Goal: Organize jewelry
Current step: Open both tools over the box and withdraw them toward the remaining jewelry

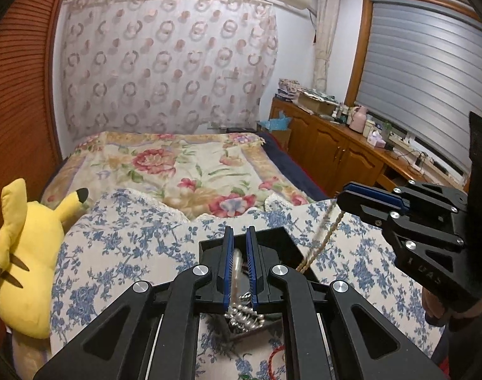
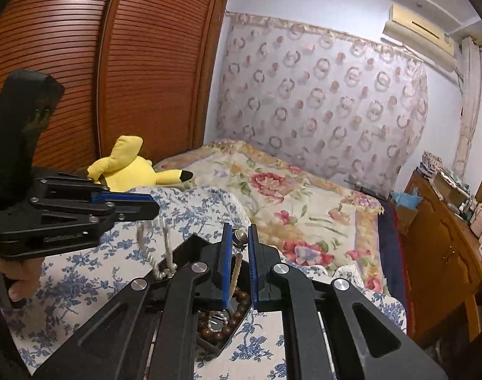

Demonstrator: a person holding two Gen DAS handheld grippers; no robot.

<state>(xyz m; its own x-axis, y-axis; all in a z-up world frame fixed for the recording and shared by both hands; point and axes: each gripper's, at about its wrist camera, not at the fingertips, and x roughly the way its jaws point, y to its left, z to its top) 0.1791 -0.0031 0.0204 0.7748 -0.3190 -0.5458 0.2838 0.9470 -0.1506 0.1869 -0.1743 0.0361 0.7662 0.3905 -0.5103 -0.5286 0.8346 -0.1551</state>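
Observation:
A black jewelry box [image 1: 285, 245] sits on the blue-flowered cloth; it also shows in the right wrist view [image 2: 190, 247]. My left gripper [image 1: 240, 237] is shut on a silver bead chain [image 1: 245, 315] that hangs into the box; in the right wrist view my left gripper [image 2: 146, 205] holds it as pale strands [image 2: 166, 247]. My right gripper [image 2: 240, 232] is shut on a beige bead string [image 2: 236, 272] with a metal bead, held above the box; in the left wrist view my right gripper [image 1: 343, 196] holds the string [image 1: 320, 240] taut. Brown wooden beads [image 2: 237, 304] lie in the box.
A yellow plush toy [image 1: 22, 253] lies left of the cloth. A floral bedspread [image 1: 184, 164] covers the bed behind. A wooden cabinet [image 1: 345, 155] with clutter stands at right under the window. A red cord [image 1: 272, 359] lies on the cloth near the left gripper.

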